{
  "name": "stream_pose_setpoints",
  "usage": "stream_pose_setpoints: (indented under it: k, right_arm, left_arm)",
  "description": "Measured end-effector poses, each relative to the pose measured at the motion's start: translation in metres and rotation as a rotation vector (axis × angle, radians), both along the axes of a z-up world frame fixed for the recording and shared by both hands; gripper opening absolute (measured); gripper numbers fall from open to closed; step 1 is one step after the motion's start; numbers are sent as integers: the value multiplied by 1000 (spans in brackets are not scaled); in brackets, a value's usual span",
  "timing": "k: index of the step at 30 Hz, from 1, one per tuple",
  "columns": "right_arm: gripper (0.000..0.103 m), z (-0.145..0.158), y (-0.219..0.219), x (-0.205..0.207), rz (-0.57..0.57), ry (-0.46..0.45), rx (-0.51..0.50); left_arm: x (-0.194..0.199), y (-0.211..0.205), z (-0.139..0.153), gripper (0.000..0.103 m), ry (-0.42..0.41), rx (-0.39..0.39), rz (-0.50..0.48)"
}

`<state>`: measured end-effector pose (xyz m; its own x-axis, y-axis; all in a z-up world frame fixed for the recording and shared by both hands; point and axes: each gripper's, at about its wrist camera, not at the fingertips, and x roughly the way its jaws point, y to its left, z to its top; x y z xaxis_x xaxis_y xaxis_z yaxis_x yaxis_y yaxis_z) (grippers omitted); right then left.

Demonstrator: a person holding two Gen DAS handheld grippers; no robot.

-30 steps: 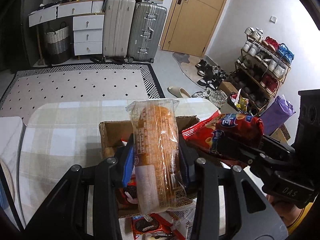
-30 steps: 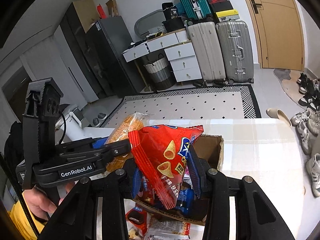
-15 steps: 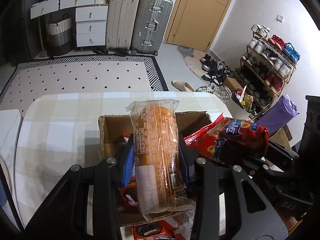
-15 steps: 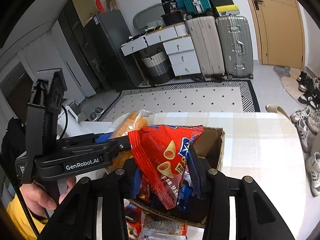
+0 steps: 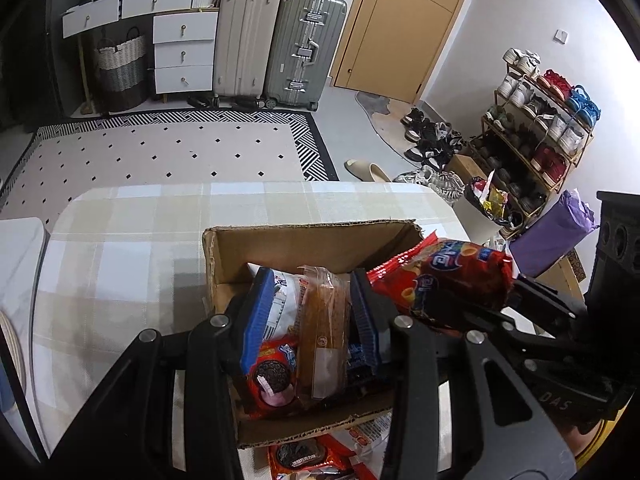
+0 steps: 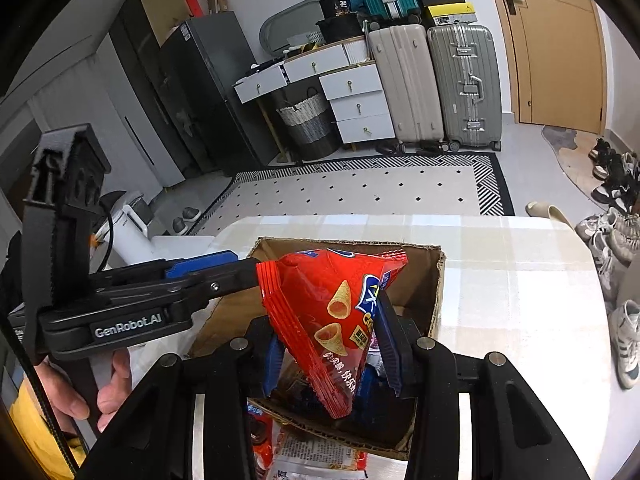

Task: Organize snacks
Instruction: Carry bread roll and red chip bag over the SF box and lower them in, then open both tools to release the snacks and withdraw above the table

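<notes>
An open cardboard box (image 5: 312, 227) stands on the checked tablecloth (image 5: 120, 260). My left gripper (image 5: 311, 278) reaches into it, blue pads on either side of a long orange bread packet (image 5: 322, 332). The packet sits low among the box's contents, against the right pad, and a sliver of white packet (image 5: 286, 288) shows by the left pad. My right gripper (image 6: 328, 328) is shut on a red bag of cone chips (image 6: 340, 312), which hangs over the box (image 6: 436, 280). In the left wrist view the chip bag (image 5: 444, 276) is above the box's right corner.
A red cookie pack (image 5: 272, 376) lies in the box, and more snack packets (image 5: 300, 456) lie on the table at its near side. A hand (image 6: 108, 392) holds the left gripper (image 6: 244, 270). A purple bag (image 5: 552, 232) and a shoe rack (image 5: 536, 128) stand right of the table.
The bread packet stood tall between the left pads and now sits low in the box. Both grippers have sunk towards the box. The chip bag is still gripped.
</notes>
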<state>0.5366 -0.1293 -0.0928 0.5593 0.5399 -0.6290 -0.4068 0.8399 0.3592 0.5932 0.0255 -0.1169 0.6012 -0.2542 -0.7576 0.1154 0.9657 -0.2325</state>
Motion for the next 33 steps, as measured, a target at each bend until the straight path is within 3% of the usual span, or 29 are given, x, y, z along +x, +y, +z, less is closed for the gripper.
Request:
stream_pose_setpoints:
  k: [8, 16, 25, 31, 33]
  right_arm:
    - [50, 2, 3, -1, 0, -20, -24]
    - [50, 16, -2, -15, -6, -42, 0]
    - [54, 66, -9, -67, 4, -138, 8]
    - [59, 106, -13, -128, 36, -234, 10]
    - [67, 117, -19, -155, 38, -277, 24]
  left_arm:
    - [-13, 1, 8, 40, -16, 25, -2]
    - [-34, 5, 25, 40, -24, 18, -7]
    - [-83, 6, 69, 45, -79, 29, -7]
    - [-135, -1, 115, 55, -147, 41, -10]
    - [-160, -3, 131, 65, -172, 46, -6]
